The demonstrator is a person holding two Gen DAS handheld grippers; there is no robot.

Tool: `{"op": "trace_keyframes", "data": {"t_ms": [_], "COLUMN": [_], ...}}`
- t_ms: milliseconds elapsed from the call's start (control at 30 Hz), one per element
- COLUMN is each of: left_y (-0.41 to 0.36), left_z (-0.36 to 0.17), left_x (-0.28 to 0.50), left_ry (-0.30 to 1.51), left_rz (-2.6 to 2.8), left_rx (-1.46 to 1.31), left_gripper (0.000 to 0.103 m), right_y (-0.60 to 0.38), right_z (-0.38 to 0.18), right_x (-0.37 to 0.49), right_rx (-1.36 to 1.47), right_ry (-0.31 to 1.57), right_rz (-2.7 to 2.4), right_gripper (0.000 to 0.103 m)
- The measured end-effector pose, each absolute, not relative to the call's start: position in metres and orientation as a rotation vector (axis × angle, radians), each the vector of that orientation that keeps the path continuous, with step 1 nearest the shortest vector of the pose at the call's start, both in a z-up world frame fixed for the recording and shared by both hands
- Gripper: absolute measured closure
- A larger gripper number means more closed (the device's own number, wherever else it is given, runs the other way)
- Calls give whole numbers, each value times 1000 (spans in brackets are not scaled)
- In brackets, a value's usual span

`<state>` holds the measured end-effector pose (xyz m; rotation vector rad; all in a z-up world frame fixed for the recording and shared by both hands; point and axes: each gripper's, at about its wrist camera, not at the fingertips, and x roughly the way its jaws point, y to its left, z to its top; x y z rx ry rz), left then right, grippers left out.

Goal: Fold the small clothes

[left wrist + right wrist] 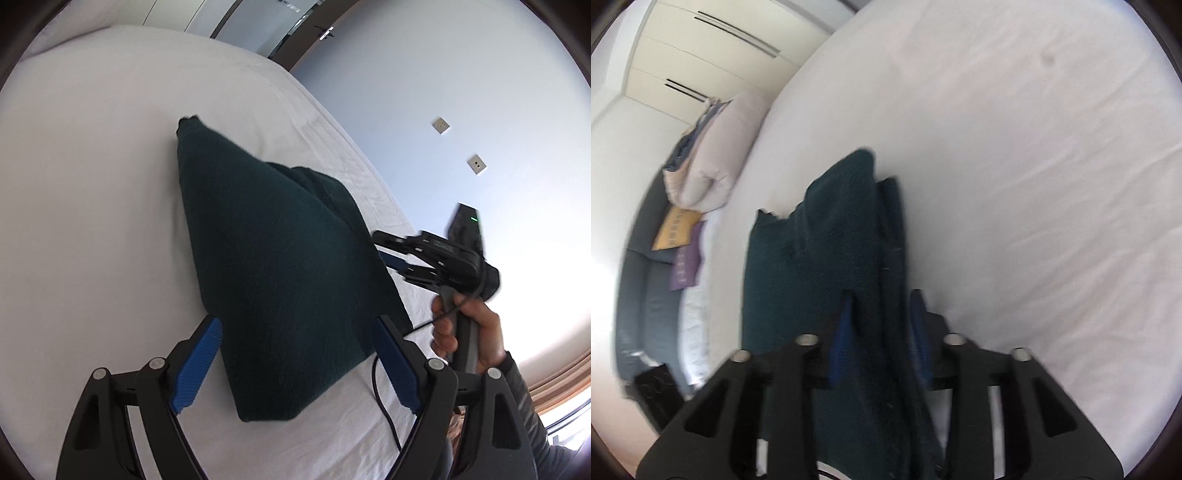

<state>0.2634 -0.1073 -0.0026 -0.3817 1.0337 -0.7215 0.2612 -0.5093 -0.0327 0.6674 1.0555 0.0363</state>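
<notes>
A dark green garment (280, 266) lies partly folded on the white bed (92, 184). My left gripper (295, 354) is open, its blue pads (197, 365) on either side of the garment's near end, not closed on it. My right gripper (384, 251) comes in from the right at the garment's far edge. In the right wrist view the right gripper (882, 325) is shut on a fold of the green garment (827, 258), which passes between its blue pads (842, 332) and is lifted off the sheet.
The white bed sheet (1034, 166) spreads to all sides. A folded cream duvet (713, 155) and yellow and purple cushions (676, 232) lie at the bed's far left. A black cable (384, 406) trails over the sheet by my left gripper. A wall (443, 92) stands beyond the bed.
</notes>
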Motion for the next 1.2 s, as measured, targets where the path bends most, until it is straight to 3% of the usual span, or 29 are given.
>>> {"op": "trace_keyframes", "data": {"t_ms": [167,367,433,467,500,567,633,700,833,1067,1100,1200], "left_y": [-117,-144,-156,-163,-166,-173,-174,-173,-174,-173,-171,-166], "left_z": [11,10,5,2,-1,-10,-20,-25,-41,-24,-17,-7], "left_x": [282,307,316,320,324,331,340,346,358,343,334,300], "left_ry": [974,960,971,980,987,1007,1011,1008,1017,999,984,911], "left_rz": [-701,-681,-675,-670,-666,-649,-627,-620,-630,-588,-596,-611], "left_rx": [-309,-208,-154,-127,-112,-88,-101,-122,-170,-102,-103,-53], "left_gripper": [23,42,56,58,61,67,73,80,83,84,83,79], "right_y": [-492,-449,-448,-448,-452,-458,-475,-489,-510,-504,-501,-480], "right_z": [8,-3,-15,-21,-25,-36,-47,-58,-80,-69,-60,-34], "right_x": [218,193,192,193,193,197,196,200,204,202,197,180], "right_rx": [646,478,468,464,451,433,483,528,561,568,563,475], "right_ry": [919,995,1006,1014,1025,1038,1043,1041,1024,995,980,935], "right_rz": [91,130,120,114,102,79,66,50,32,32,39,72], "right_gripper": [47,47,52,57,70,81,103,103,103,103,99,98]}}
